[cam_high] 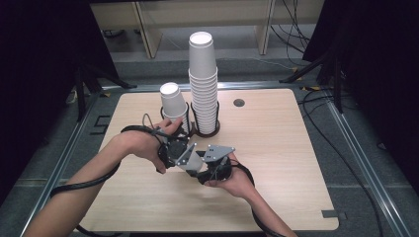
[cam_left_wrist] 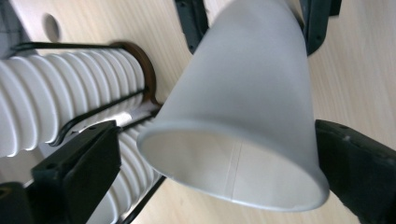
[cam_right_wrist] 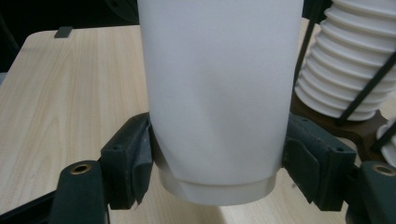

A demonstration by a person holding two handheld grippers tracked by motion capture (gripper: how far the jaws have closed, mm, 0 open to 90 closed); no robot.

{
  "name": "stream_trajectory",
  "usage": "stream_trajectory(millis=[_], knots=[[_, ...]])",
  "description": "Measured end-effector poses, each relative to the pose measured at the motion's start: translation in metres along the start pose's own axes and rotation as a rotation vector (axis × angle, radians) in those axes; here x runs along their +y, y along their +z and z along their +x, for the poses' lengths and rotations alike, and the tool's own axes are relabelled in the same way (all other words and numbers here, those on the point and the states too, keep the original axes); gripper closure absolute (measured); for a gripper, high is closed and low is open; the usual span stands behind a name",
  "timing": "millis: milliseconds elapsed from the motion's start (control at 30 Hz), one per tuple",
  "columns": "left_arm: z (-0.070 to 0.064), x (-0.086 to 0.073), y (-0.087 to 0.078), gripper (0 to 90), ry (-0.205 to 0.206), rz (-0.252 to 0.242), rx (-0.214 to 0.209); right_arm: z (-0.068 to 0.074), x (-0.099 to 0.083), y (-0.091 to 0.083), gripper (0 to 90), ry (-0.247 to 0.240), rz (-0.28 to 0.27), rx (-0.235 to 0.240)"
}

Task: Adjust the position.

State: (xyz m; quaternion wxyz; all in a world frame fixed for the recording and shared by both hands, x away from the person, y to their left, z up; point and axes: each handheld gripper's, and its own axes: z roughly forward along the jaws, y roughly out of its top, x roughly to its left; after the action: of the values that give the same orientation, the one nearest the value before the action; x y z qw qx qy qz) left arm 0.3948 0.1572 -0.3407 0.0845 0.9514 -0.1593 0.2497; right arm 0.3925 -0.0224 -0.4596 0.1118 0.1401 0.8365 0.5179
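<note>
The right gripper (cam_right_wrist: 215,163) is clenched on a white paper cup (cam_right_wrist: 219,93), its jaws pressed against the cup's walls near the base. The left gripper (cam_left_wrist: 210,168) is spread, its jaws flanking the cup's open rim without clear contact. In the high view, the cup (cam_high: 193,163) is held on its side between both grippers above the wooden table (cam_high: 276,148), near a wire cup holder (cam_high: 203,129) bearing a tall stack (cam_high: 203,79) and a short stack (cam_high: 173,101).
</note>
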Motion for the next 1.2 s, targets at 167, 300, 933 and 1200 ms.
stream_trajectory(millis=[167,300,933,1200], knots=[[-0.004,-0.024,0.0,0.0,-0.187,-0.155,0.058,-0.002,-0.011,-0.008,28.7,0.003,-0.039,-0.036],[-0.01,-0.045,0.005,0.0,-0.344,-0.286,0.087,-0.004,-0.016,-0.016,28.6,0.011,-0.071,-0.052],[-0.049,-0.066,0.057,0.0,-1.066,-0.784,0.023,-0.005,-0.019,-0.019,28.3,0.063,-0.147,-0.123],[-0.047,-0.059,0.061,0.0,-1.092,-0.824,0.024,-0.004,-0.018,-0.017,28.2,0.071,-0.153,-0.115]])
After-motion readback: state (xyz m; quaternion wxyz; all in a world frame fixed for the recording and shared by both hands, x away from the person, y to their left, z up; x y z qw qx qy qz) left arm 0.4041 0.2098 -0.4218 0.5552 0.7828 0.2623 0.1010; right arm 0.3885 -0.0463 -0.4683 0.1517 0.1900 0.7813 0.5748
